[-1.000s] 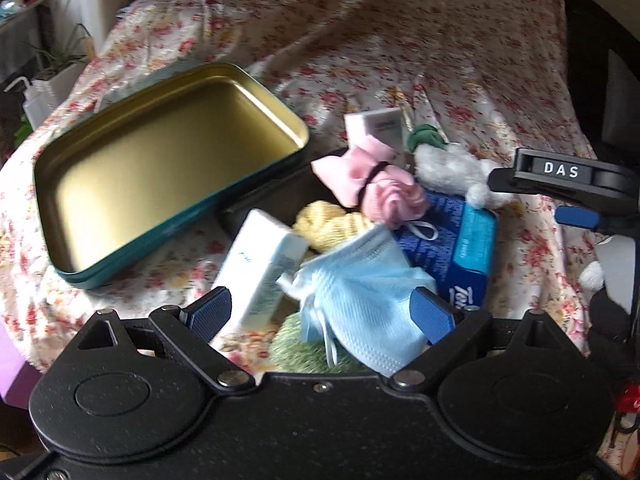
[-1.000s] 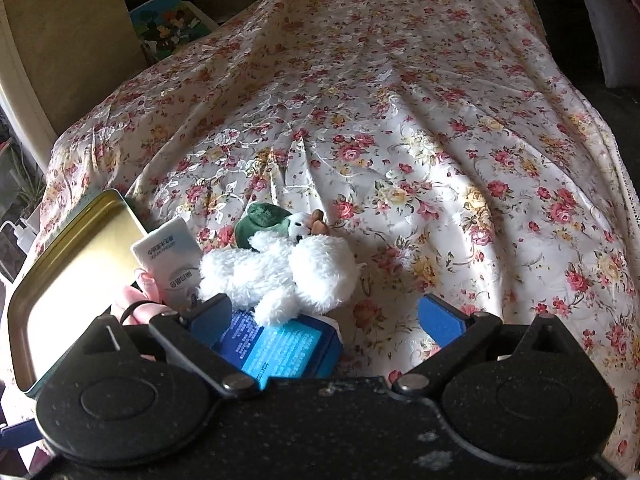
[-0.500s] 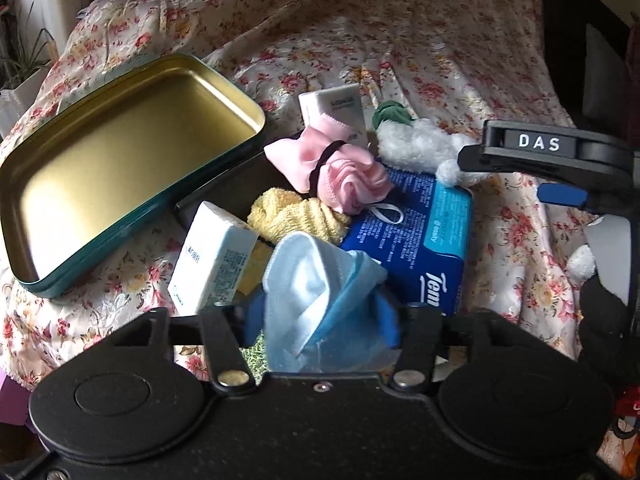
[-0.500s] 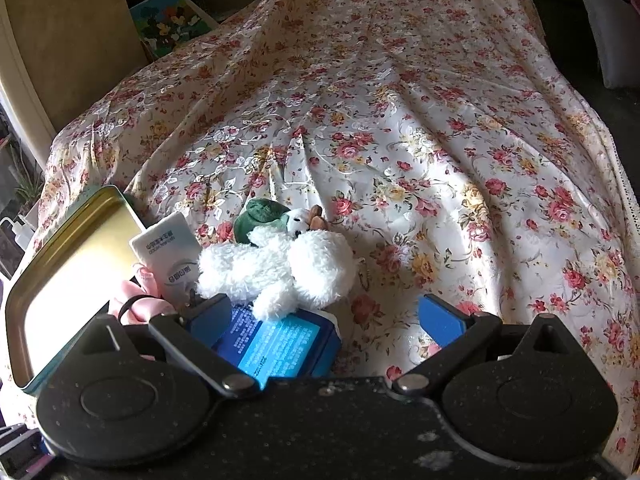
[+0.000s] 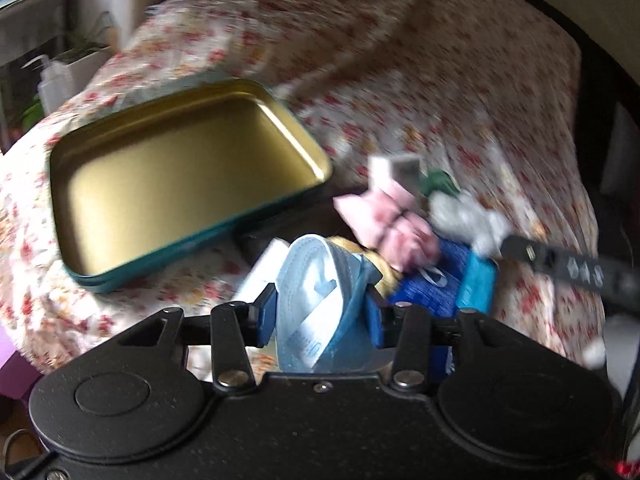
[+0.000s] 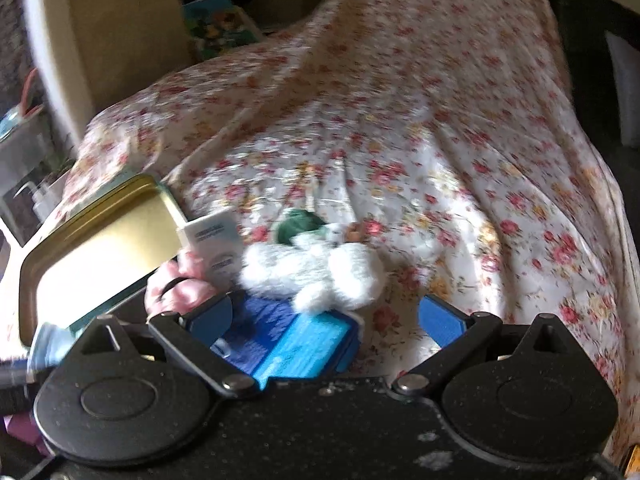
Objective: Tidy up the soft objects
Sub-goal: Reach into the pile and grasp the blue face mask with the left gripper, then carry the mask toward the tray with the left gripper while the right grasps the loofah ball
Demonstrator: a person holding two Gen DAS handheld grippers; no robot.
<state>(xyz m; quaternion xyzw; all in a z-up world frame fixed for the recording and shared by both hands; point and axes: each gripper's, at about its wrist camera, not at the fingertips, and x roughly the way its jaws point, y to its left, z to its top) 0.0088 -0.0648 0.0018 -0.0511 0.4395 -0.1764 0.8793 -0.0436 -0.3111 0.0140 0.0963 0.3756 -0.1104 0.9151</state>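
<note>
My left gripper is shut on a light blue face mask and holds it above the pile, in front of the open gold-lined teal tin. The pile holds a pink hair scrunchie, a white plush toy, a blue tissue pack and a white box. My right gripper is open and empty over the tissue pack, just short of the plush toy. The scrunchie and the tin lie to its left.
A floral cloth covers the whole surface. A yellow knit item lies under the mask. The right gripper's arm shows at the right of the left wrist view. A spray bottle and plants stand beyond the left edge.
My left gripper closed on the face mask and lifted it off the pile, swinging left toward the tin. My right gripper stayed open and shifted slightly.
</note>
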